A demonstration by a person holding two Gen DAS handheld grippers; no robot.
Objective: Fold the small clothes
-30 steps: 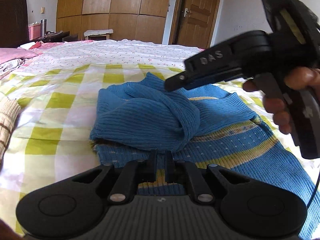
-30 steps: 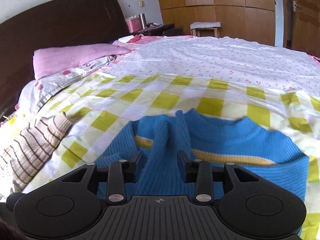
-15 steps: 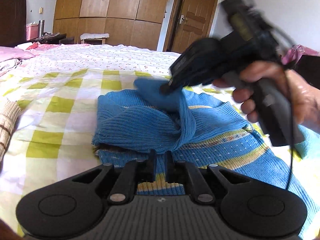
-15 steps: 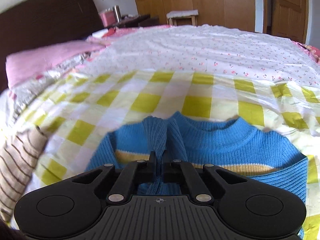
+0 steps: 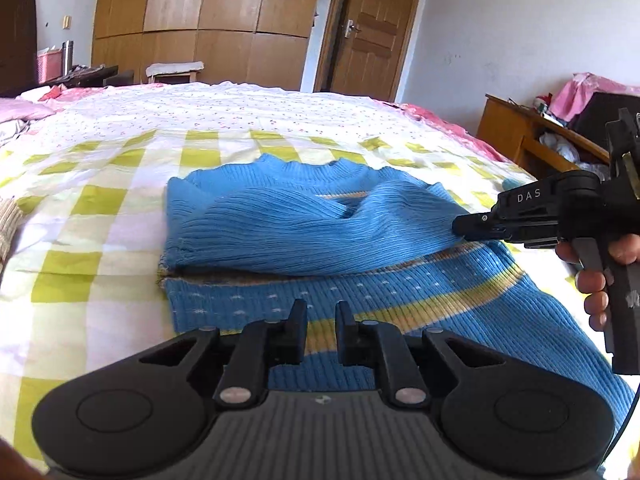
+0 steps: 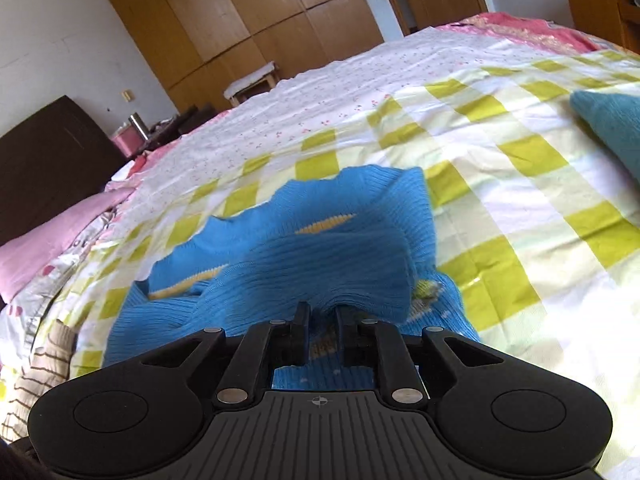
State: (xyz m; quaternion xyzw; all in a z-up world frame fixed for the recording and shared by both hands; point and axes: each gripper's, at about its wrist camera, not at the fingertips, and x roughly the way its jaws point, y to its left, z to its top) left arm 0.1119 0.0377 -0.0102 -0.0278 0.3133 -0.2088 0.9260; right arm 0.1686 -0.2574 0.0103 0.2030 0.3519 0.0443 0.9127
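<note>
Two grippers work on one blue sweater (image 5: pixel 360 304), and both are letting go of it. Nearest to us, the left gripper (image 5: pixel 322 320) sits over the bottom edge of the sweater. Its jaws have just been opening a little, and there is a small gap with no cloth pinched in it. I think it was there to hold the sweater down so it would not slide. The right gripper (image 6: pixel 322 316), held in a hand (image 5: pixel 600 276), is at the right side of the sweater, with its tips touching the end of a sleeve (image 5: pixel 304 236). Its jaws have just been opening too, and the sleeve end lies right at the tips but does not look squeezed. That sleeve lies flat across the chest of the sweater, which is why the gripper can let it drop there. The folding looks about half done, since the bottom half is not folded up yet. Under the sweater is a yellow checked sheet (image 5: pixel 100 240), which gives a flat, soft place to fold. Left of the sweater lies a striped cloth (image 6: pixel 44 360), and far to its right a teal cloth (image 6: pixel 612 128), maybe waiting for their turn. Far behind the sweater stand a brown wardrobe (image 5: pixel 200 20) and a door (image 5: pixel 372 32).
</note>
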